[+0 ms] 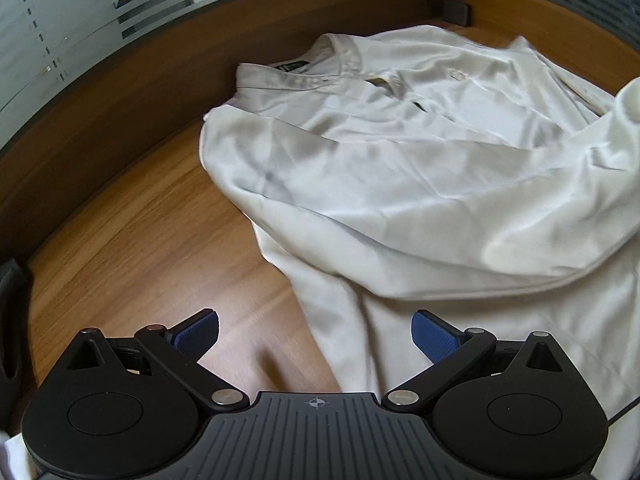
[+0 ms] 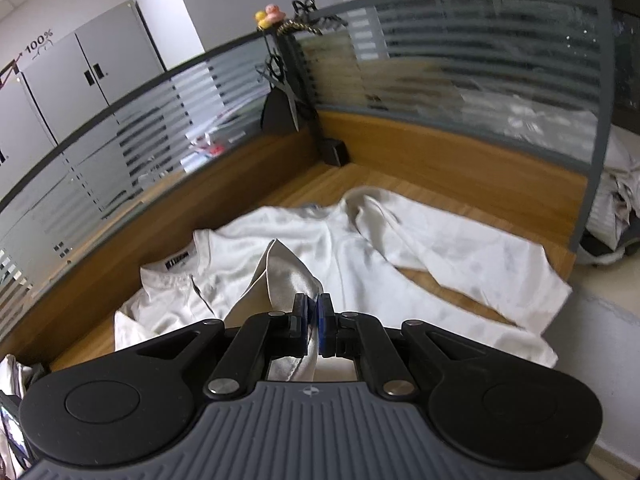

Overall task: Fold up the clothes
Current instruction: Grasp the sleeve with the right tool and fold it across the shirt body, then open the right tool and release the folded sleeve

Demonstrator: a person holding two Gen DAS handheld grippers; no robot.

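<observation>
White cloth, a collared shirt [image 1: 400, 168], lies spread on the wooden desk [image 1: 140, 248], collar toward the frosted partition [image 2: 120, 152], one sleeve [image 2: 472, 264] reaching to the desk's open edge. The right gripper [image 2: 313, 312] has its blue pads pressed together on a raised fold of the shirt. The left gripper [image 1: 314, 338] hangs spread wide over the shirt's near edge, gripping nothing. Bare wood lies open to the left of the shirt; a low wooden wall backs the corner.
</observation>
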